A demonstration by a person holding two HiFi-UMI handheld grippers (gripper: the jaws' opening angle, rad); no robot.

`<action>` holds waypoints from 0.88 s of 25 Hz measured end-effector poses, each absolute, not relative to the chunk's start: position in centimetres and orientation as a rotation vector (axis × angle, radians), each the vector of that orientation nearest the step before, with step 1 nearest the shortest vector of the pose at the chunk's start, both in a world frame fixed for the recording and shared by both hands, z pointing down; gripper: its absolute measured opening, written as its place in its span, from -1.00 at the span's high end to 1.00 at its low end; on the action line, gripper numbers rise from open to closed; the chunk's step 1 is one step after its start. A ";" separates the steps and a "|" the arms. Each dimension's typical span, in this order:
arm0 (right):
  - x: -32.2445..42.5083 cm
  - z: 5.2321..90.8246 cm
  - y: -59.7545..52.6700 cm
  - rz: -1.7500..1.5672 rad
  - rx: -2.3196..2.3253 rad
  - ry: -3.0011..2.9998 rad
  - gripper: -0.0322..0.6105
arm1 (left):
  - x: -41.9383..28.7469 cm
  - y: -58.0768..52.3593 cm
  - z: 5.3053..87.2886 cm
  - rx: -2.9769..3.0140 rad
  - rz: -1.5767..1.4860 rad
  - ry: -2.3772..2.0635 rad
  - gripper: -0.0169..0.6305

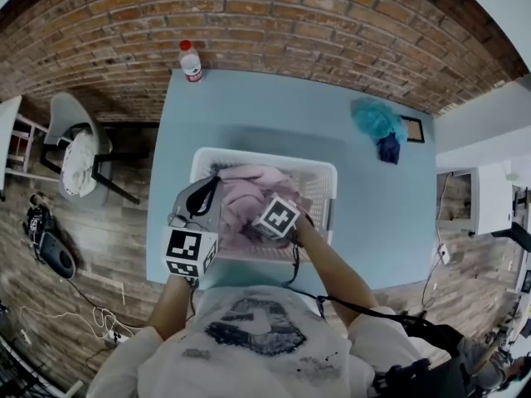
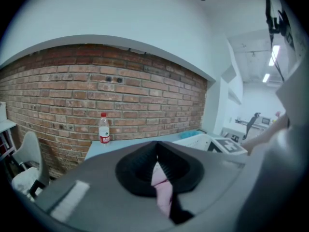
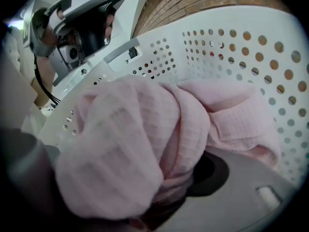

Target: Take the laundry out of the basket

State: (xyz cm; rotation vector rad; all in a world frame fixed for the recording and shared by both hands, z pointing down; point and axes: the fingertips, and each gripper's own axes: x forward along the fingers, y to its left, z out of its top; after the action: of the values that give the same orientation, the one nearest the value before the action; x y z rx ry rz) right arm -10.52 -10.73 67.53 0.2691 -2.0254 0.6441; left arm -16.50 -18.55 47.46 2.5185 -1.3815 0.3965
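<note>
A pink garment [image 1: 249,191] lies heaped in a white laundry basket [image 1: 325,175] with perforated walls, on a pale blue table [image 1: 249,98] set against a brick wall [image 1: 290,23]. The person leans over the near rim of the basket with a pair of tongs in each hand.

The left gripper [image 1: 212,191] sits at the near left side of the basket. In the left gripper view its jaws are drawn together on a thin strip of pink cloth [image 2: 161,190], which hangs down from between them; it appears to be an edge of the same garment.

The right gripper [image 1: 265,204] points steeply down into the middle of the heap. In the right gripper view its jaws stand partway apart, with a thick waffle-knit fold of the garment [image 3: 140,149] bunched between and over them. The cloth covers the pads, so whether they press on it cannot be made out. The basket's wall [image 3: 231,47] rises close behind.

Further out on the table, a teal cloth [image 1: 377,118] lies touching a dark blue one [image 1: 388,148] near the far right corner, well apart from the basket. A clear bottle with a red cap and label [image 1: 191,61] stands upright at the far left edge by the wall. Left of the table a chair [image 1: 66,110] carries a white cloth [image 1: 79,164].
</note>
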 end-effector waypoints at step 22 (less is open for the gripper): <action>-9.2 57.0 -12.5 0.523 0.731 -2.240 -0.17 | -20.3 -14.4 43.6 2.586 0.339 -1.454 0.97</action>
State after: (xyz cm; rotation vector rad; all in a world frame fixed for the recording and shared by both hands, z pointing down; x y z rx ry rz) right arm -9.16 -12.48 57.03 0.7306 -2.2401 0.5227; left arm -20.29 -14.45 43.56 2.5860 -1.4541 0.3385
